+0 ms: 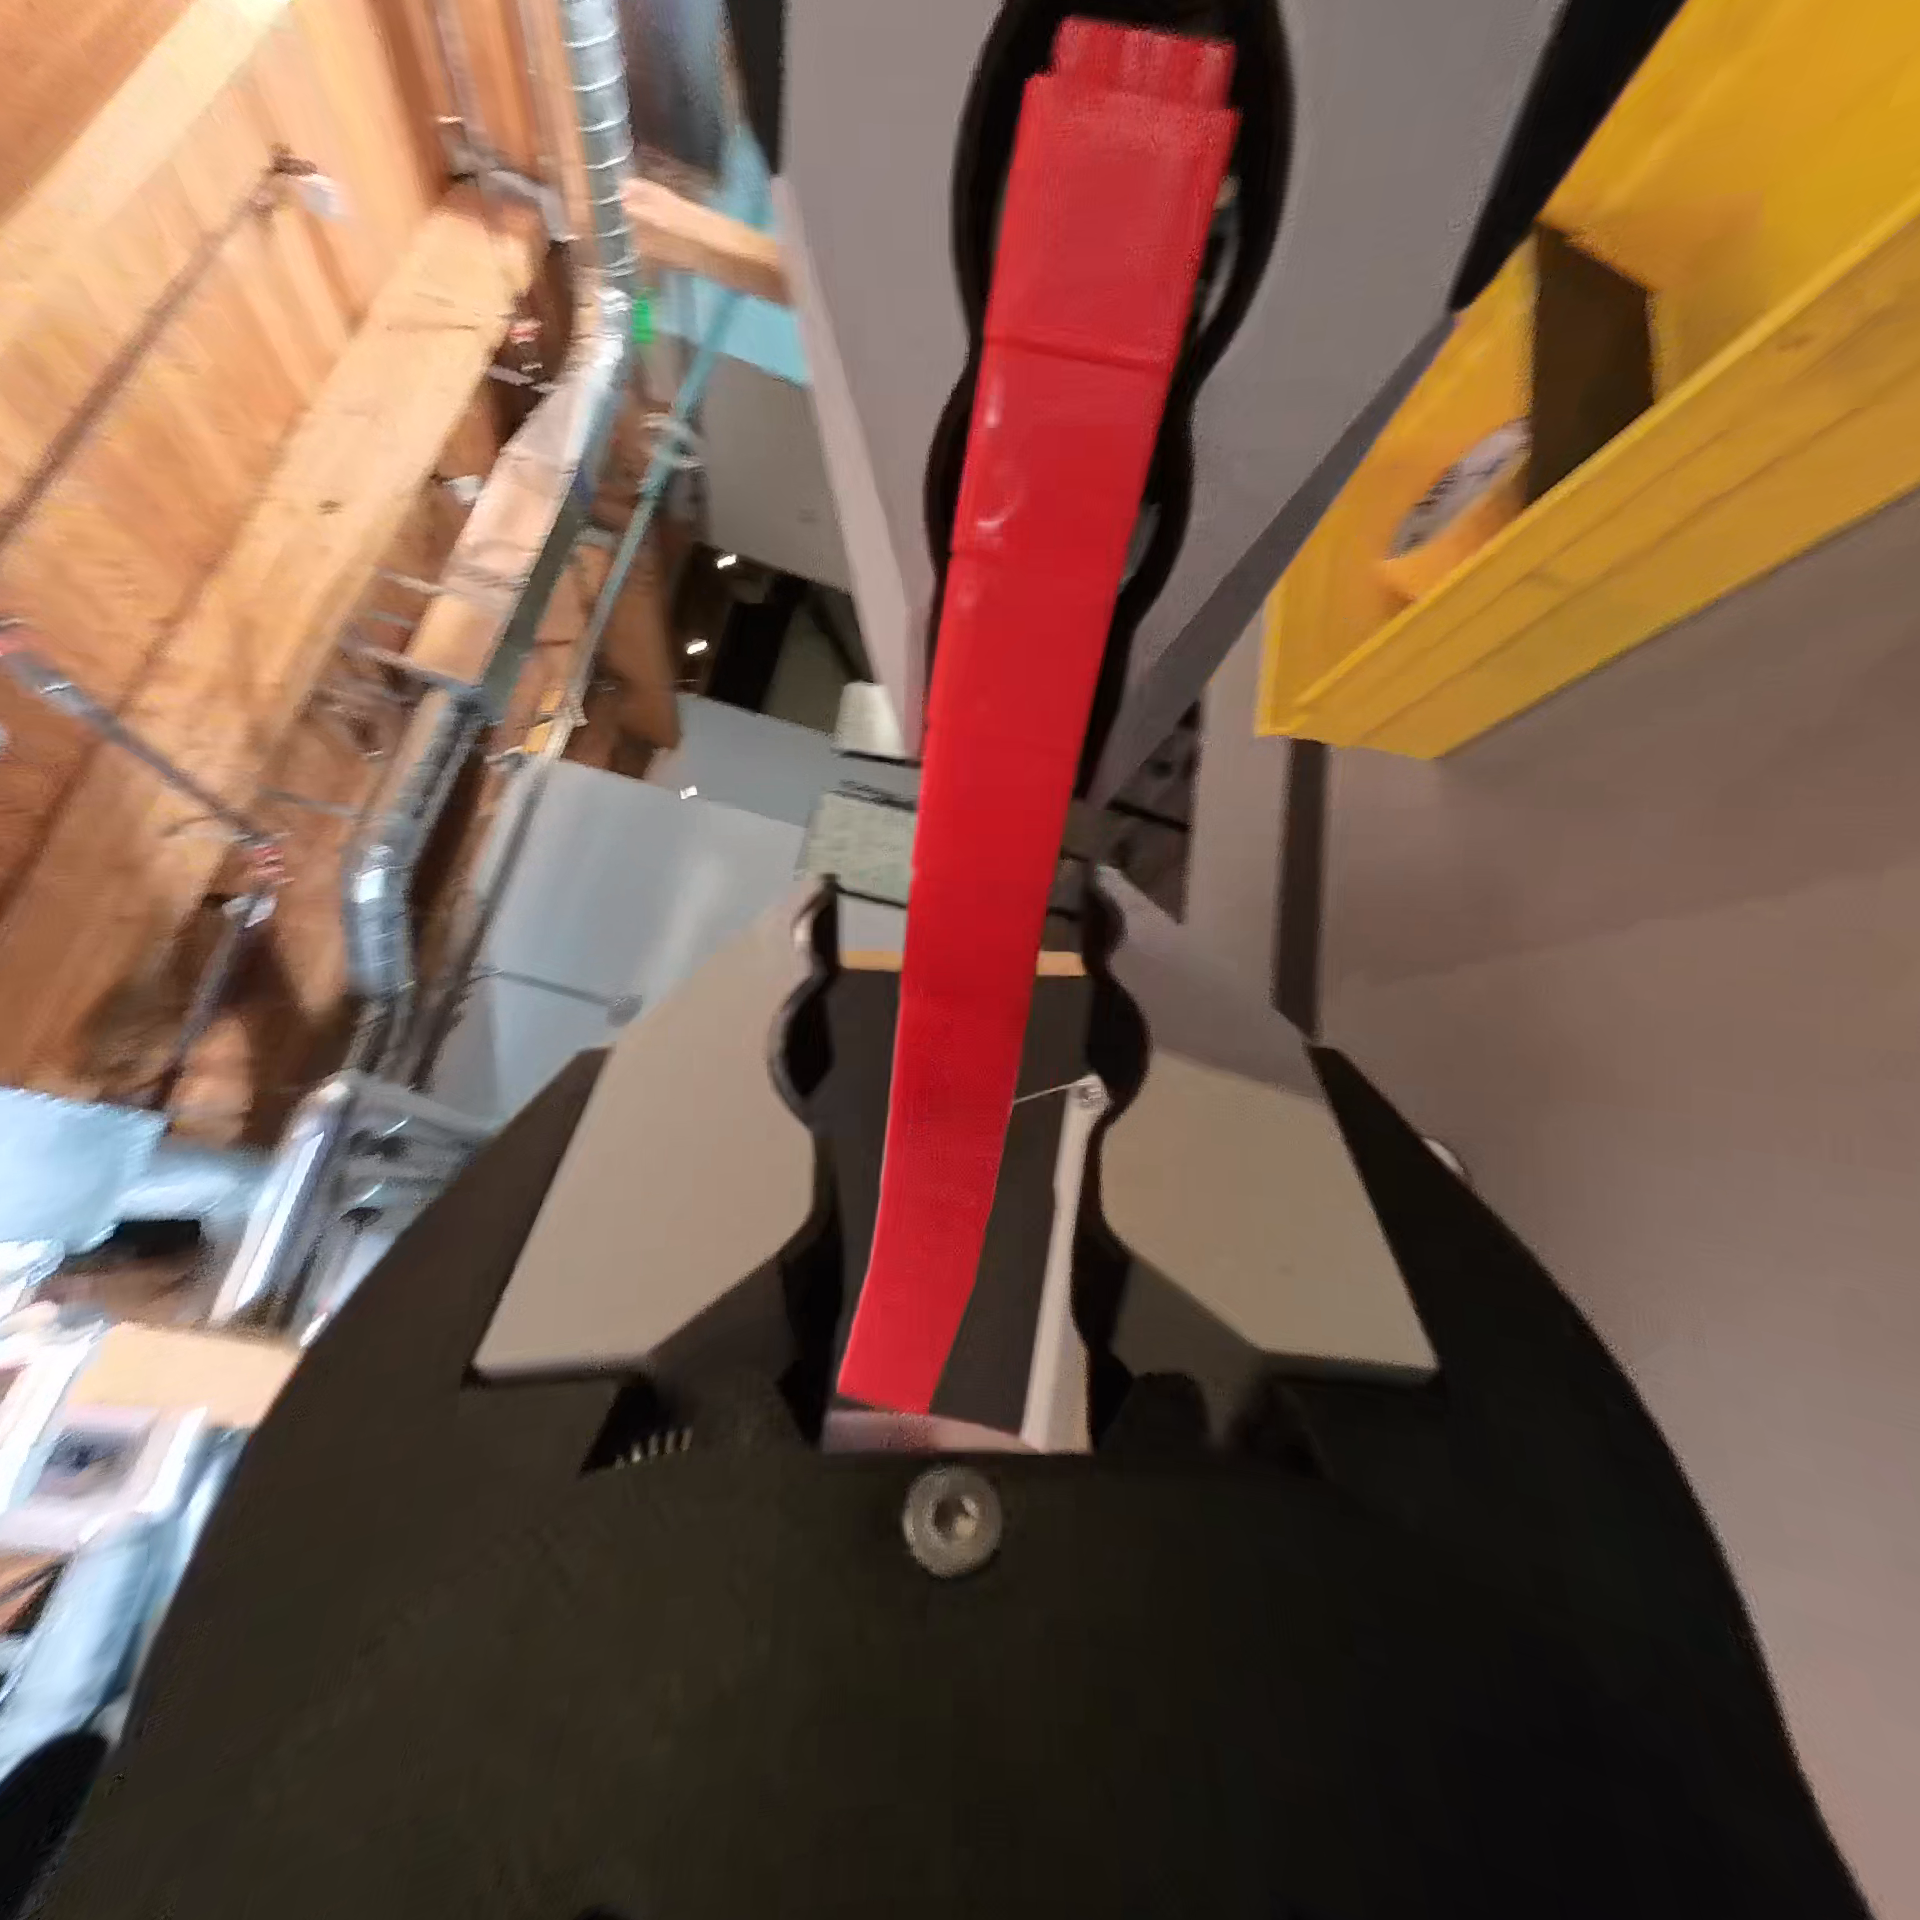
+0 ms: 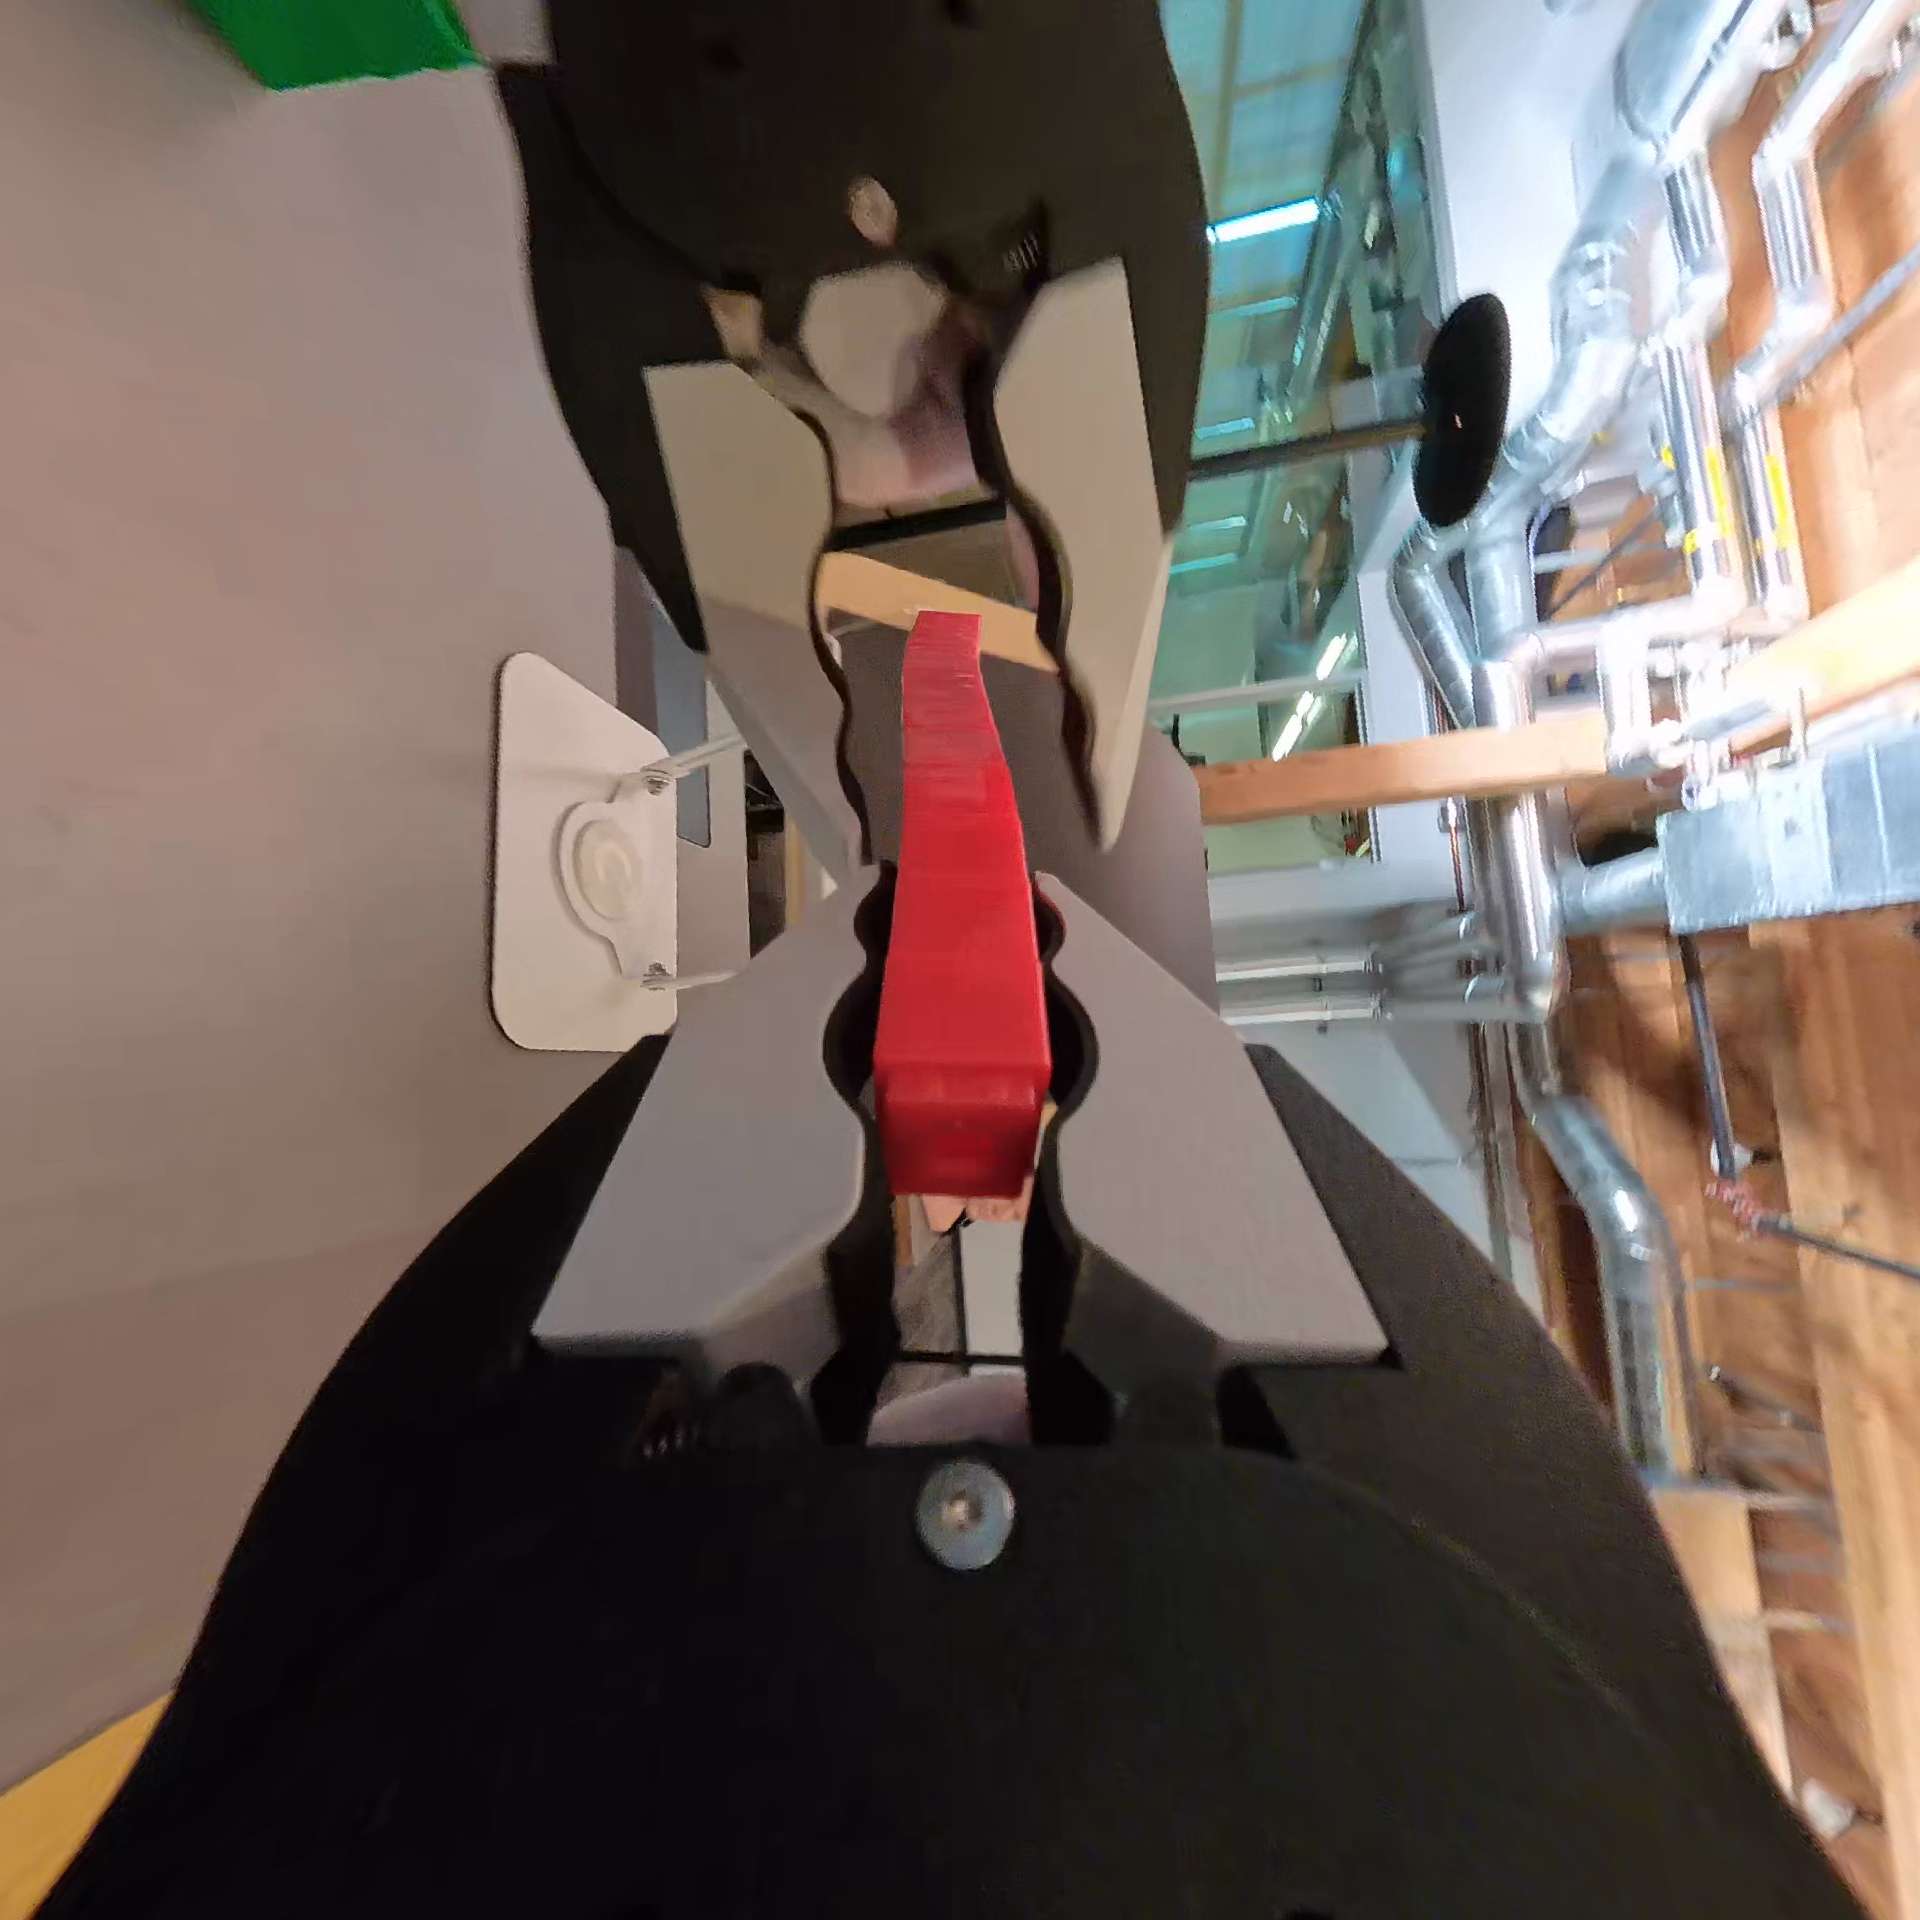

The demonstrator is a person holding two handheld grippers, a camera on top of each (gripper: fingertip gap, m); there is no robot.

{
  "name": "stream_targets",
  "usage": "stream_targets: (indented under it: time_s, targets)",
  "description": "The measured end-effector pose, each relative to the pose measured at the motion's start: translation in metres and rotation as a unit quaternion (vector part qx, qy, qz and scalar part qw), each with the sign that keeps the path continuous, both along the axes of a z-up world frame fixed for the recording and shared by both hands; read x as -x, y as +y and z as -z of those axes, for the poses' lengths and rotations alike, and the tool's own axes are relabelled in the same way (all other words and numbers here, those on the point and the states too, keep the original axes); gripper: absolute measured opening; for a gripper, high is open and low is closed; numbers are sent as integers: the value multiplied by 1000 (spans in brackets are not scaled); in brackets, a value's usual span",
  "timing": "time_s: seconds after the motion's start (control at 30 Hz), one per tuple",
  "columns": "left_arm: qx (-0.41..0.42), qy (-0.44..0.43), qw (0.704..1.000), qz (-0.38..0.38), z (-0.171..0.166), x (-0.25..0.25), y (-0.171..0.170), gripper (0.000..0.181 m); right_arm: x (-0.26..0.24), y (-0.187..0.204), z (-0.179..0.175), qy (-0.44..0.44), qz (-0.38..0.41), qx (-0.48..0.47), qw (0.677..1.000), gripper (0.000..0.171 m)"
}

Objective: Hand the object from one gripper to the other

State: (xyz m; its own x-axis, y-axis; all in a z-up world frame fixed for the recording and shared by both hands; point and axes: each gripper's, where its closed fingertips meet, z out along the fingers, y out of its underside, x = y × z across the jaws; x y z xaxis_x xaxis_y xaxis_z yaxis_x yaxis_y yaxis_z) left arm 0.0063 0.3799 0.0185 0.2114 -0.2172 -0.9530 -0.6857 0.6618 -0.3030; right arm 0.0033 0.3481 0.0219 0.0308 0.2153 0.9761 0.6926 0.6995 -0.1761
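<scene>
**Here, a red bar bridges two grippers**

A grey surface [image 2: 260, 520] fills one side of both tilted views, and timber and silver pipes [image 2: 1558, 727] fill the other. A yellow bin [image 1: 1662, 364] sits on the grey surface in the left wrist view. The two black grippers face each other nose to nose. The right gripper [image 2: 956, 883] is clamped on the thick, stepped end of the bar [image 2: 961, 997], its grey pads [image 2: 1143, 1091] pressed to both sides. The left gripper [image 1: 961, 899] is spread apart around the bar's thin end, with a gap showing on each side in both views, so it grips nothing. The bar runs lengthwise between the two, clear of the surface. A small white plate [image 2: 561, 852] is fixed to the grey surface just beside the grippers, and a green edge [image 2: 332, 42] shows in the corner.
</scene>
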Motion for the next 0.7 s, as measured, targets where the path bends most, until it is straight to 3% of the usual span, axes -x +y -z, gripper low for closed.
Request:
stream_targets:
  time_s: [0.1,0.23,0.33,0.43,0.53,0.63,0.7]
  targets:
    - [-70,-56,995,-41,-30,13,8,67,-11,16,-16,65,19,32,997,21]
    - [-165,-128,974,-93,-64,38,15,74,-15,21,-39,189,-30,115,975,20]
    - [-228,-156,952,-131,-78,56,18,80,-10,8,-51,272,-112,233,927,21]
    - [-305,-120,930,-168,-78,59,20,80,-7,4,-57,320,-154,319,879,20]
    - [-320,-101,922,-195,-74,59,27,65,-1,3,-48,315,-170,384,851,20]
    - [-328,-108,916,-204,-74,65,28,24,3,5,-40,304,-164,403,847,20]
    - [-323,-98,919,-204,-72,66,30,22,4,5,-39,301,-164,402,849,20]
